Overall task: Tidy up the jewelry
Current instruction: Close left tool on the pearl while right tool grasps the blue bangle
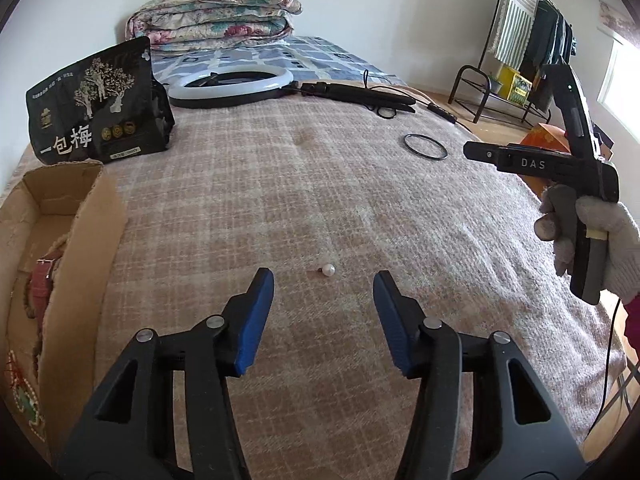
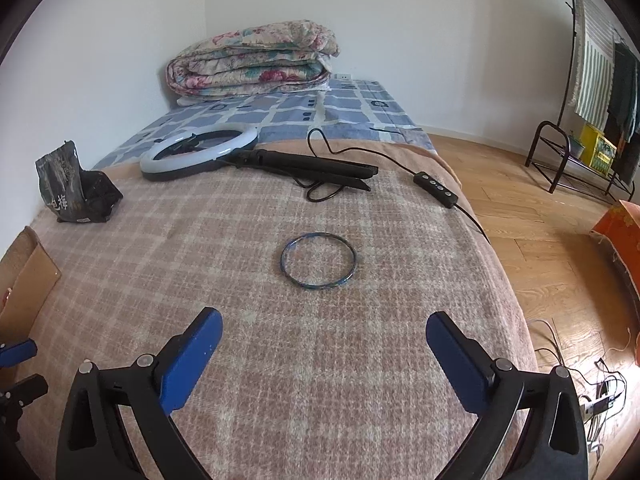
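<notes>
A small white pearl earring [image 1: 328,270] lies on the plaid blanket just ahead of my left gripper [image 1: 324,280], which is open and empty. A blue bangle [image 2: 318,261] lies flat on the blanket ahead of my right gripper [image 2: 324,324], which is open wide and empty; the bangle also shows in the left wrist view [image 1: 425,146]. A cardboard box [image 1: 86,216] at the left holds a red watch strap [image 1: 42,280] and beaded pieces. The right gripper's body, held in a gloved hand, shows in the left wrist view [image 1: 560,168].
A black snack bag [image 1: 96,104] stands behind the box. A ring light [image 2: 200,152] with its folded stand, cable and remote [image 2: 436,190] lies farther back. A folded quilt [image 2: 252,60] is at the head. The bed's right edge drops to wood floor [image 2: 540,248].
</notes>
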`<control>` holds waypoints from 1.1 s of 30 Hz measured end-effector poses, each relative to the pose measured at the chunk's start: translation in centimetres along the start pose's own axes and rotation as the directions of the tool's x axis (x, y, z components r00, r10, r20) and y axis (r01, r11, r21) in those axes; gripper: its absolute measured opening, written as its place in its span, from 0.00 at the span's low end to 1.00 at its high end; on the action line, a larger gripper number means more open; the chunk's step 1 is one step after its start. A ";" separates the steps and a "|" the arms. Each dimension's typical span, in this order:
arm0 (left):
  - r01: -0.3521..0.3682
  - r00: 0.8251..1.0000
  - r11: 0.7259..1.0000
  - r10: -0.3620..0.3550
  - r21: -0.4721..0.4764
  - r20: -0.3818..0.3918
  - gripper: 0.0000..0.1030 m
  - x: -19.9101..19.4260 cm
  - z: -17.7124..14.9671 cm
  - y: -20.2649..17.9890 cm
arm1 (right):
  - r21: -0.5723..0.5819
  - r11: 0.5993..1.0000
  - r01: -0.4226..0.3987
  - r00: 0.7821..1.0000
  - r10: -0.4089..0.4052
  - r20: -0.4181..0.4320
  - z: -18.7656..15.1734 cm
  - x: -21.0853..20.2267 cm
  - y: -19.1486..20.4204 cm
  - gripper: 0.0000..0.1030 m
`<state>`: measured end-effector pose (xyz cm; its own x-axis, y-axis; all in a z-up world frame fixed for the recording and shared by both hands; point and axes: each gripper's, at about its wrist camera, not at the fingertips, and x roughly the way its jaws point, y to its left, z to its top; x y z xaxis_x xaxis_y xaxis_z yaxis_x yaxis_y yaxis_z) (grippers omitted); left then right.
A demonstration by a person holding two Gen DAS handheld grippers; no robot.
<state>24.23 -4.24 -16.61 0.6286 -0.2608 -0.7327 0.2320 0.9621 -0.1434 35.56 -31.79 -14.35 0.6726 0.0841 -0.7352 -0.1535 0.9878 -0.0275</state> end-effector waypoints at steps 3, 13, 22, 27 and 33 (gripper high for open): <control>0.004 1.000 1.000 -0.004 -0.005 -0.003 0.52 1.3 0.2 0.0 | -0.012 1.000 -0.012 1.000 0.012 -0.011 0.5 1.8 -0.3 1.00; 0.033 0.999 0.999 -0.034 -0.039 -0.026 0.42 3.4 0.1 1.1 | -0.039 0.999 -0.008 0.997 0.006 -0.073 1.7 7.4 -0.5 1.00; 0.040 0.998 0.999 -0.041 -0.007 -0.045 0.35 4.7 0.3 0.5 | -0.058 0.998 -0.019 0.996 0.013 -0.087 2.5 9.0 -0.6 1.00; 0.040 0.998 0.999 -0.039 0.007 -0.051 0.26 5.1 0.2 0.3 | -0.071 0.997 -0.039 0.994 0.032 -0.103 3.1 9.8 -0.7 1.00; 0.041 0.998 0.999 -0.041 0.000 -0.050 0.19 5.3 0.1 0.4 | -0.082 0.996 -0.045 0.990 0.033 -0.139 3.3 10.9 -0.3 1.00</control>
<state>27.69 -5.27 -20.51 0.5809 -0.2960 -0.7582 0.2580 0.9505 -0.1734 45.31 -30.74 -20.14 0.5600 0.0976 -0.8227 -0.2426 0.9688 -0.0502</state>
